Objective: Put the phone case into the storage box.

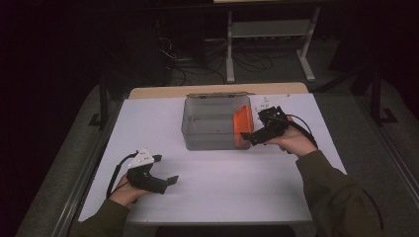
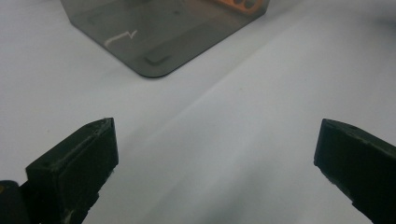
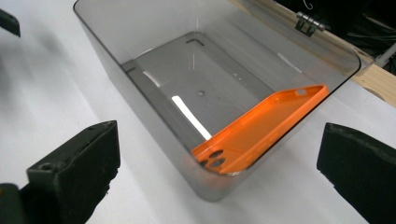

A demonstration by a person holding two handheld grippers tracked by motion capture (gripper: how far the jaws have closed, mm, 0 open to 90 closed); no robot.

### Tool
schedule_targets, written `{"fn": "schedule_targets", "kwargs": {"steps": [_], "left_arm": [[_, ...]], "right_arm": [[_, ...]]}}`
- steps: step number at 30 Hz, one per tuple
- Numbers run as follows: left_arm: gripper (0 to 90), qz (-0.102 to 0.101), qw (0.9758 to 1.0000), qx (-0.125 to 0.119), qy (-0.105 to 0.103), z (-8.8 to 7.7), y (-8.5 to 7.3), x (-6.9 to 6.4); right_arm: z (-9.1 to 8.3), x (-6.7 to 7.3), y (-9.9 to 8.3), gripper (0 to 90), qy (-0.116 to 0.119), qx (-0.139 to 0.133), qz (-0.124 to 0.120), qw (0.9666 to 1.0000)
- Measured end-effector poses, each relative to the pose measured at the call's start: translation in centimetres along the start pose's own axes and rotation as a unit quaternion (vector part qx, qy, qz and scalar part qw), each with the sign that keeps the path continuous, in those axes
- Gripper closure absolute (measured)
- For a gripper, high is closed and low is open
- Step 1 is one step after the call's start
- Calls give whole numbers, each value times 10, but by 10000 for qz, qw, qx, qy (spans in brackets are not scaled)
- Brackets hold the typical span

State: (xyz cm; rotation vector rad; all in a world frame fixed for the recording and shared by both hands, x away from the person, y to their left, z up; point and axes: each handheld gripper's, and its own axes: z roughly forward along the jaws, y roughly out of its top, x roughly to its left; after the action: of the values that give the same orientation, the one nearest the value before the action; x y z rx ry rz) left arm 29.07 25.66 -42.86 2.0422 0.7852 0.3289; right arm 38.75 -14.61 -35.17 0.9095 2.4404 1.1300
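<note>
Case [image 3: 261,126]: orange phone case, inside the box, leaning on the box's right wall in the high view; in the right gripper view in the middle of the frame, tilted, camera holes at the low end near the box corner.
Case in high view [image 1: 242,121]: just right of the middle of the frame, at the right side of the box.
Box [image 1: 195,131]: see-through grey, open on top, in the middle of the frame on the table; nothing else seen in it.
Box in left gripper view [image 2: 149,42]: at the top of the frame, one round corner pointing down, a bit of orange at the top edge.
Right gripper [image 1: 252,138]: just right of the box, close to its near right corner, held by a hand in a green sleeve; jaws spread wide, holding nothing.
Right gripper up close [image 3: 219,168]: jaws at lower left and lower right of the frame, box corner between them, not touching.
Left gripper [image 1: 168,170]: lower left of the frame, well apart from the box, low over the table; jaws spread wide, nothing between.
Left gripper up close [image 2: 215,163]: bare table between the jaws.
Table [image 1: 237,197]: white top, wood strip at the far edge.
</note>
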Motion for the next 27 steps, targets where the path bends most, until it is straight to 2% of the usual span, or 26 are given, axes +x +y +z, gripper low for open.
{"fn": "schedule_targets", "kwargs": {"steps": [12,21,27], "left_arm": [[0,2,10000,-55,-54,1,2,1],[0,75,9999,-51,-76,2,2,-1],[0,132,9999,-47,-100,1,2,-1]], "right_arm": [[-5,11,-25,0,-38,-230,66,9997],[-3,18,-46,0,-99,-249,170,9995],[-6,25,-62,0,-227,-413,228,9986]]}}
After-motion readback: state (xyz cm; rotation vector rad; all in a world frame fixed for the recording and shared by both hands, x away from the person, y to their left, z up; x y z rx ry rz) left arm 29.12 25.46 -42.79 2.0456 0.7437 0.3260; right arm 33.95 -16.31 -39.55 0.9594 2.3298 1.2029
